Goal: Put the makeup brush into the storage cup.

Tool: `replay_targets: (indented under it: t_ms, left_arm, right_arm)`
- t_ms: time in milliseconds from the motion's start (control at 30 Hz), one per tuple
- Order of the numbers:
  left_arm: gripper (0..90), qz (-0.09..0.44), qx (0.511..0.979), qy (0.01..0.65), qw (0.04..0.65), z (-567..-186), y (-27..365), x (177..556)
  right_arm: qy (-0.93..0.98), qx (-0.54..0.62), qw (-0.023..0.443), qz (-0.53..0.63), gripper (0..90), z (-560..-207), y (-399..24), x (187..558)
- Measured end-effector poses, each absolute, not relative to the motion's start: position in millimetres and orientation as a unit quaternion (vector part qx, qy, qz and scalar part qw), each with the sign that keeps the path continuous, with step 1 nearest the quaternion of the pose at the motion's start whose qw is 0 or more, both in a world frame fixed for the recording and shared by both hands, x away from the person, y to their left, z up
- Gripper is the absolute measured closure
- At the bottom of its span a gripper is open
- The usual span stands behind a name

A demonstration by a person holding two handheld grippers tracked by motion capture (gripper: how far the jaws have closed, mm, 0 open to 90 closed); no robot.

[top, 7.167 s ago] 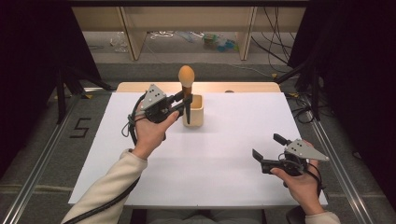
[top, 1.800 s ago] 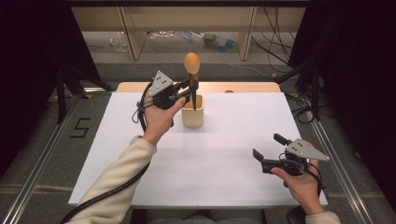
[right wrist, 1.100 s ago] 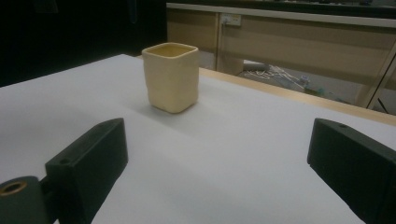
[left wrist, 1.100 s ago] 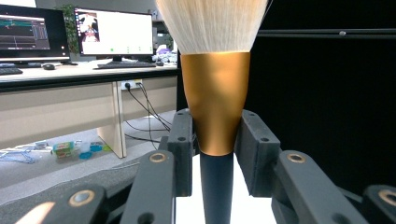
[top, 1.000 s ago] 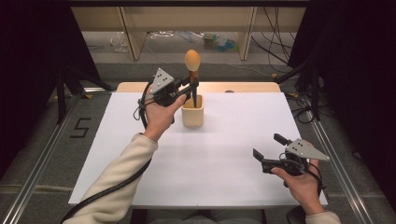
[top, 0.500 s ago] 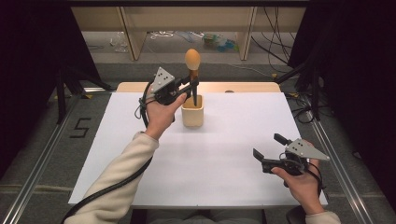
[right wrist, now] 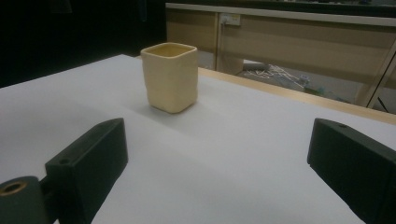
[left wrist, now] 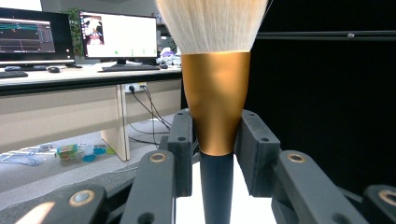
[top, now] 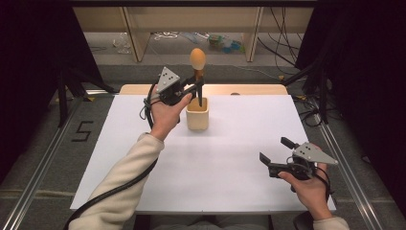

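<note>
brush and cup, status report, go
Left hand-held gripper shut on brush, upright over cream cup. Right hand-held gripper open, idle near table edge. Nothing in the way.

Gold-collared brush (left wrist: 215, 112) — cream cup (right wrist: 170, 77)

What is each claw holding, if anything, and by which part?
The left claw grips the brush upright, at the foot of its gold ferrule, above the cup. The right claw is open and holds nothing.
</note>
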State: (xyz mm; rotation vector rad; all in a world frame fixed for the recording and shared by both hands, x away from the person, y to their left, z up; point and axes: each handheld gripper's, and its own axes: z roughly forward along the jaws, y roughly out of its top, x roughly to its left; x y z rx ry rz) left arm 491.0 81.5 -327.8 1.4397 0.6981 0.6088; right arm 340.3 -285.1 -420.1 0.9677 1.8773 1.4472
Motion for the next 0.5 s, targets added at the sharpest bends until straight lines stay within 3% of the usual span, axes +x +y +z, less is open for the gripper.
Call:
replay_targets:
  t_ms: [500]
  left_arm:
    - [68.7, 0.274, 0.637, 0.305, 0.652, -323.9, 78.2, 498.0]
  right_arm:
    - [0.703, 0.362, 0.286, 0.541, 6.1, -420.2, -285.1, 340.2]
